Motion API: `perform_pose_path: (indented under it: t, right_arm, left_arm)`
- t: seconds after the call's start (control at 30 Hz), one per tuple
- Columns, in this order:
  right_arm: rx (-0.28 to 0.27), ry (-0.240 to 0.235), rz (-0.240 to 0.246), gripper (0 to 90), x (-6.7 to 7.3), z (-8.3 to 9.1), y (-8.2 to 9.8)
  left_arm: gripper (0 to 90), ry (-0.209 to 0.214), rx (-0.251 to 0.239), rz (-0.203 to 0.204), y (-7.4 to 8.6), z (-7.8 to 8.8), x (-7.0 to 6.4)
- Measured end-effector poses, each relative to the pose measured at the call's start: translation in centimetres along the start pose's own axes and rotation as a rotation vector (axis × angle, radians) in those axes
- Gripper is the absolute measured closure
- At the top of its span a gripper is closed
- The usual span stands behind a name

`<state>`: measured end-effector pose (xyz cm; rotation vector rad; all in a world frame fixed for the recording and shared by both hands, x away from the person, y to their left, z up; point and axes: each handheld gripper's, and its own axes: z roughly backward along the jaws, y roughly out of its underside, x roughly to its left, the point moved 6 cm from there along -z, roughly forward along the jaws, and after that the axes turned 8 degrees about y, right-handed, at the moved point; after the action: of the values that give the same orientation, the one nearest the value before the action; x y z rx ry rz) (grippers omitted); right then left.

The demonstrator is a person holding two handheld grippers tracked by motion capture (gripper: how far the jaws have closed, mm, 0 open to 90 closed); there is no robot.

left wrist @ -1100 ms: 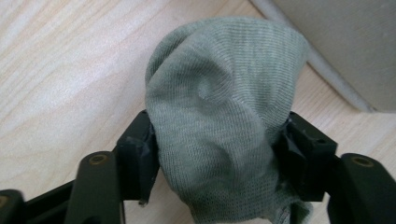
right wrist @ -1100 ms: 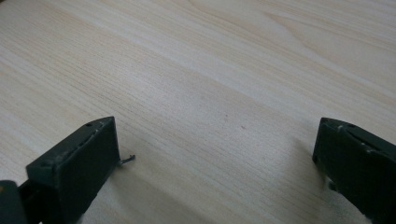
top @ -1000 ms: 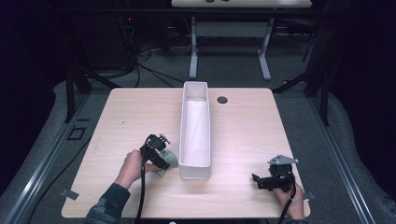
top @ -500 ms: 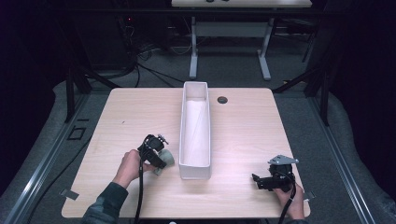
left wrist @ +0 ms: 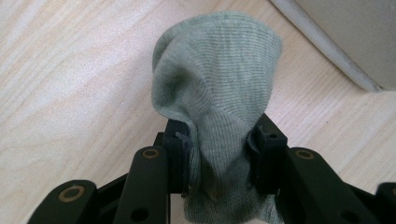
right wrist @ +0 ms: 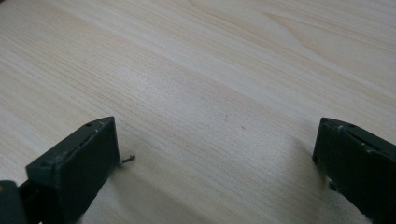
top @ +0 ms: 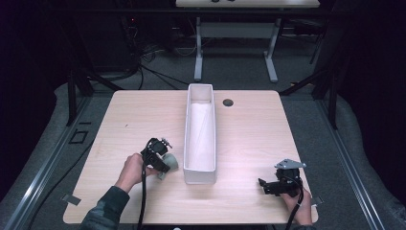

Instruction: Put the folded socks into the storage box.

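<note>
White bin (top: pixel 200 143) beside left claw (left wrist: pixel 219 144) gripping sock (left wrist: pixel 219 79), probably.

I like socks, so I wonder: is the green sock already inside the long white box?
No, the green sock is pinched in the left gripper above the wooden table, beside the white box.

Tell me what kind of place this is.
Probably a lab or recording studio: a lone wooden table on grey carpet, dark surroundings, loose cables on the floor and another desk frame behind.
</note>
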<state>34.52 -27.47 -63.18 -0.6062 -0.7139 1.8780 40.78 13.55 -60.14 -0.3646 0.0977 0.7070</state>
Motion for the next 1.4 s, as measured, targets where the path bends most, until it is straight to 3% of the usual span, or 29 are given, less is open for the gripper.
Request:
perform_pose_path:
  t: [0.5, 0.73, 1.4]
  right_arm:
    - [-0.001, 0.001, -0.001, 0.0, 0.0, 0.0, 0.0]
    - [-0.001, 0.001, -0.001, 0.0, 0.0, 0.0, 0.0]
    - [-0.001, 0.001, -0.001, 0.0, 0.0, 0.0, 0.0]
  left_arm:
    - [66.3, 0.009, -0.02, 0.0, 0.4, 0.7, 0.1]
    - [66.5, 0.016, -0.02, 0.003, 1.1, 1.7, 0.0]
    - [66.6, -0.009, -0.05, -0.008, 1.2, 4.7, 0.0]
